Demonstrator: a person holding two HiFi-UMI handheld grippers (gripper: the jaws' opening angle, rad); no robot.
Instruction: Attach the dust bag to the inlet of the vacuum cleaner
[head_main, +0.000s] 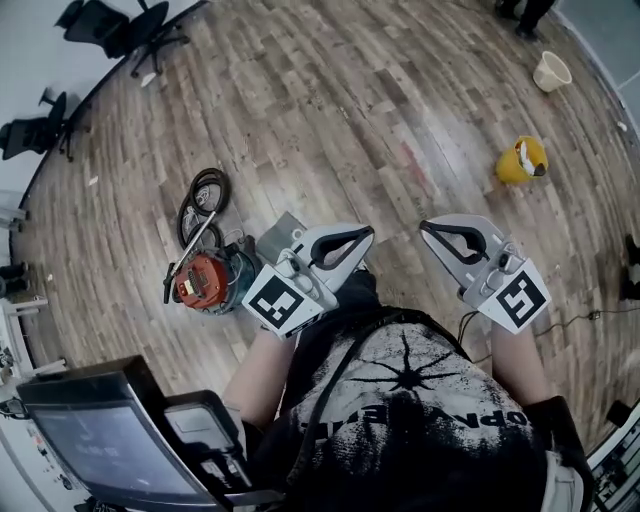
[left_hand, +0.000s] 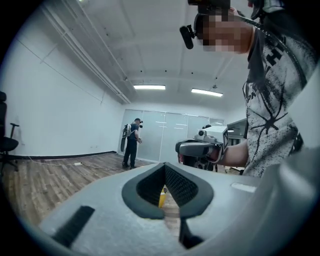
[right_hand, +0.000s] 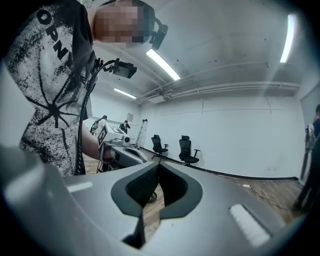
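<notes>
The vacuum cleaner (head_main: 205, 280), with a red top and a teal body, stands on the wood floor at the left. Its black hose (head_main: 204, 198) lies coiled behind it. A grey flat piece (head_main: 278, 233) lies beside it, half hidden by my left gripper; I cannot tell whether it is the dust bag. My left gripper (head_main: 371, 232) and right gripper (head_main: 422, 228) are held level at chest height with their tips facing each other, well above the floor. Both are shut with nothing in them, as their own views confirm: left gripper (left_hand: 164, 167), right gripper (right_hand: 158, 165).
A yellow bucket (head_main: 522, 160) and a cream bucket (head_main: 551, 71) stand at the far right. Black office chairs (head_main: 125, 28) line the left wall. A screen on a stand (head_main: 100, 432) is at my lower left. Another person (left_hand: 132, 142) stands far off by the glass wall.
</notes>
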